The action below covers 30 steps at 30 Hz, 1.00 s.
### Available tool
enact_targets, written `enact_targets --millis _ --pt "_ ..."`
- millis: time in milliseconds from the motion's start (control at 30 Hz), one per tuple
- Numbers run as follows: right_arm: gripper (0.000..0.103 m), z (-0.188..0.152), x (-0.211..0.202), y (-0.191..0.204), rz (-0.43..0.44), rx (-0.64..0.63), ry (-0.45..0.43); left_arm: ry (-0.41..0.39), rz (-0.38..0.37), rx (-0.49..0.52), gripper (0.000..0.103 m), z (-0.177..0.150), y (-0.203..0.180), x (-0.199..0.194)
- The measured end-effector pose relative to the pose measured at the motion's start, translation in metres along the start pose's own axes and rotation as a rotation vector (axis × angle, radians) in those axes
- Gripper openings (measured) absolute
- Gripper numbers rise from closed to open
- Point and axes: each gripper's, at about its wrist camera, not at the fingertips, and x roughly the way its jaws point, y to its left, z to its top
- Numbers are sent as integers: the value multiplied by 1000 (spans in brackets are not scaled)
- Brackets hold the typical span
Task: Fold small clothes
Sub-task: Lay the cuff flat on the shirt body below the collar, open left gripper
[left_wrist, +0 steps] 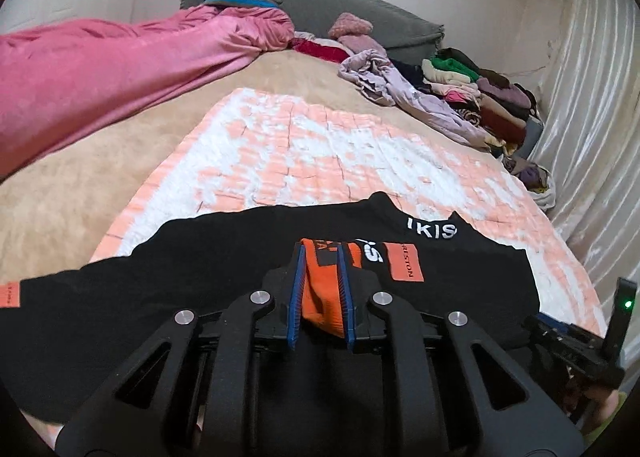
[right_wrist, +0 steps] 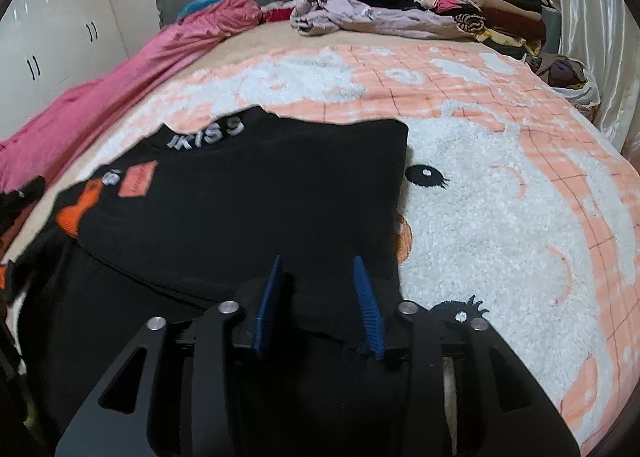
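A black sweater (left_wrist: pixel 224 257) with white collar lettering and orange patches lies on the peach and white blanket (left_wrist: pixel 320 145). My left gripper (left_wrist: pixel 320 253) is shut on the sweater's orange cuff (left_wrist: pixel 320 289), held over the sweater's chest. In the right wrist view the sweater (right_wrist: pixel 260 193) lies with its right side folded in to a straight edge. My right gripper (right_wrist: pixel 318 263) is open, its blue fingers (right_wrist: pixel 366 297) low over the sweater's lower part, holding nothing. The orange cuff (right_wrist: pixel 76 213) shows at the left there.
A pink duvet (left_wrist: pixel 100 73) lies along the left of the bed. A lilac garment (right_wrist: pixel 360 17) and stacks of folded clothes (right_wrist: pixel 480 5) sit by the grey headboard (left_wrist: pixel 320 5). A curtain (left_wrist: pixel 592 97) hangs at the right. The peach and white blanket also shows in the right wrist view (right_wrist: pixel 500 185).
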Motion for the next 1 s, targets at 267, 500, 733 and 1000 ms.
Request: enact_targets --millis 267,500,733,1000 --pt "49 11 -18 8 -5 -26 -75 49 -35 130 9 -13 -40 17" --pt "50 26 -8 23 -16 -66 -75 213 6 196 19 -34 -44 58" --pt "52 52 8 28 -35 -84 -74 234 2 177 19 -37 -38 61" --pt "55 64 43 19 -98 -56 13 228 -3 166 19 -38 -35 58"
